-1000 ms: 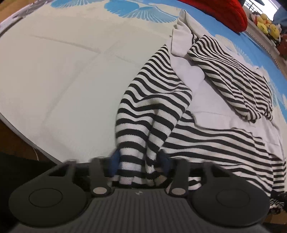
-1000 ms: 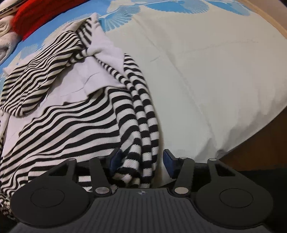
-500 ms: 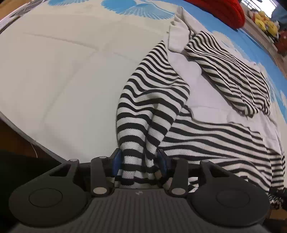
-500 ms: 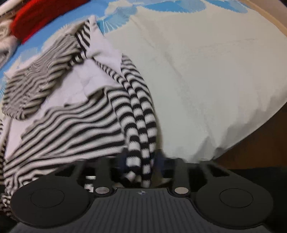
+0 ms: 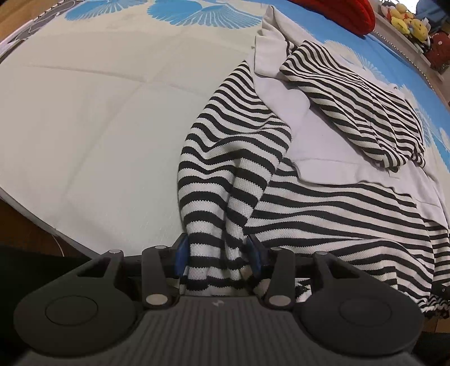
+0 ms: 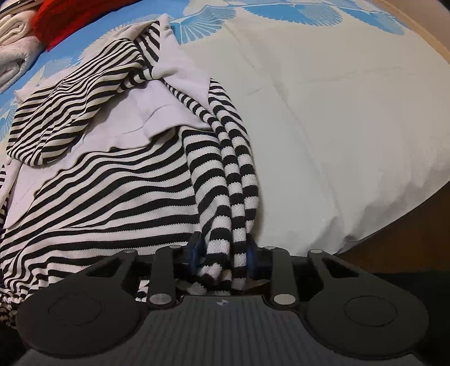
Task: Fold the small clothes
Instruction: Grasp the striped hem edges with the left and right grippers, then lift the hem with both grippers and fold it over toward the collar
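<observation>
A black-and-white striped knit garment (image 5: 323, 208) with plain white panels (image 5: 317, 138) lies on a pale sheet. It also shows in the right wrist view (image 6: 112, 191). My left gripper (image 5: 216, 253) is shut on a bunched corner of the striped garment at its near left edge. My right gripper (image 6: 223, 253) is shut on another bunched striped corner at the near right edge. Both held parts rise off the sheet in folds toward the fingers.
The pale sheet (image 5: 84, 126) with blue shell prints (image 6: 295, 11) covers a bed whose near edge drops to a dark floor (image 6: 407, 233). A red cushion (image 5: 343, 11), soft toys (image 5: 405, 22) and folded white cloths (image 6: 14, 56) lie at the far side.
Both grippers closed on the striped corners, which were loose between open fingers a second ago. The held fabric has been drawn up and bunched tighter.
</observation>
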